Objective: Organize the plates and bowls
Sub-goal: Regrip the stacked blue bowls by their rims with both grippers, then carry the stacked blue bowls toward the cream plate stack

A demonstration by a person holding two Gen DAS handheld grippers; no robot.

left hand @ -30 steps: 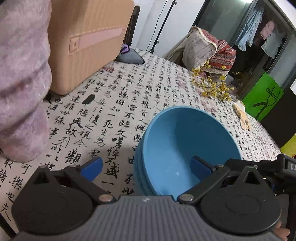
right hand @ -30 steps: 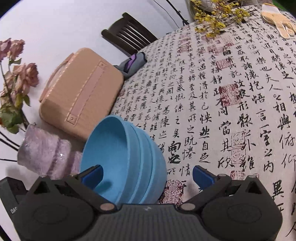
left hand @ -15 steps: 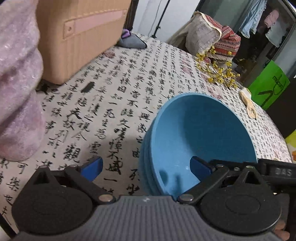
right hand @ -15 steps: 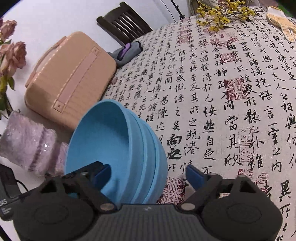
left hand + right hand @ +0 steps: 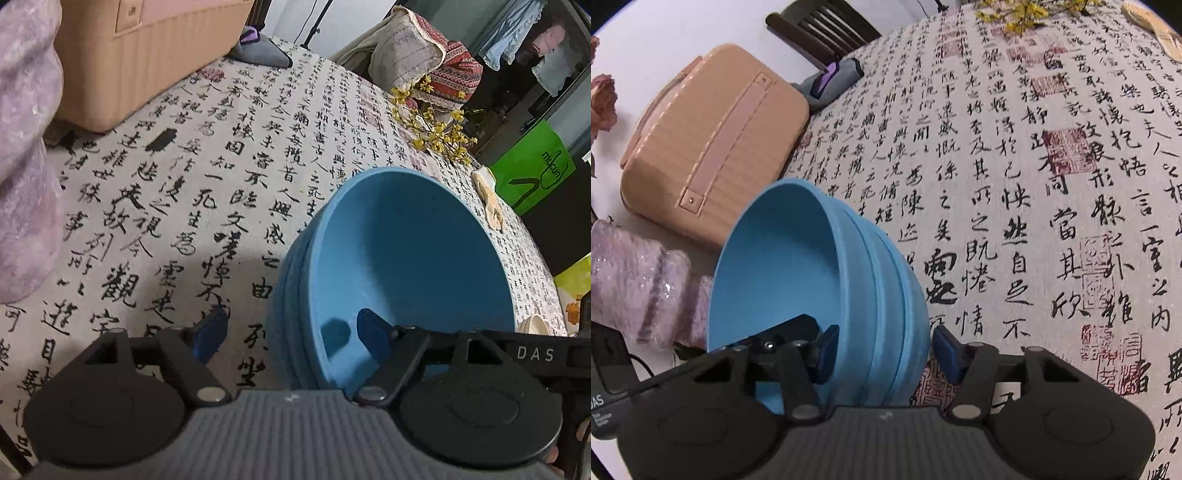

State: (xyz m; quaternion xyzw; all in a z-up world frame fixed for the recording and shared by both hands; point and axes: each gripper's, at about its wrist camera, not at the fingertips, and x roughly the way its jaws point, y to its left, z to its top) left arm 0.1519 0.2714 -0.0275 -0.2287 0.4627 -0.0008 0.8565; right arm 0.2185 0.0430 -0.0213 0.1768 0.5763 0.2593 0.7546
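A stack of nested blue bowls (image 5: 406, 251) (image 5: 798, 258) stands on the calligraphy-print tablecloth (image 5: 221, 177), close in front of both grippers. My left gripper (image 5: 291, 328) straddles the stack's near wall, one blue pad inside the top bowl and one outside over the cloth. Its jaws are closing, and a gap still shows at the outer pad. My right gripper (image 5: 886, 345) straddles the opposite wall the same way, jaws closing. Its outer pad is just short of the lowest bowl's side.
A peach ribbed case (image 5: 713, 147) and a lilac fuzzy object (image 5: 26, 155) stand at the table's left. A grey pouch (image 5: 831, 81) and a dark chair (image 5: 820, 26) are behind. Yellow flowers (image 5: 439, 133) and a pale glove (image 5: 491, 199) lie far right.
Both grippers have come forward and down over the bowl stack's rim. Their jaws have narrowed around its walls, the right more than the left. The bowls have not moved.
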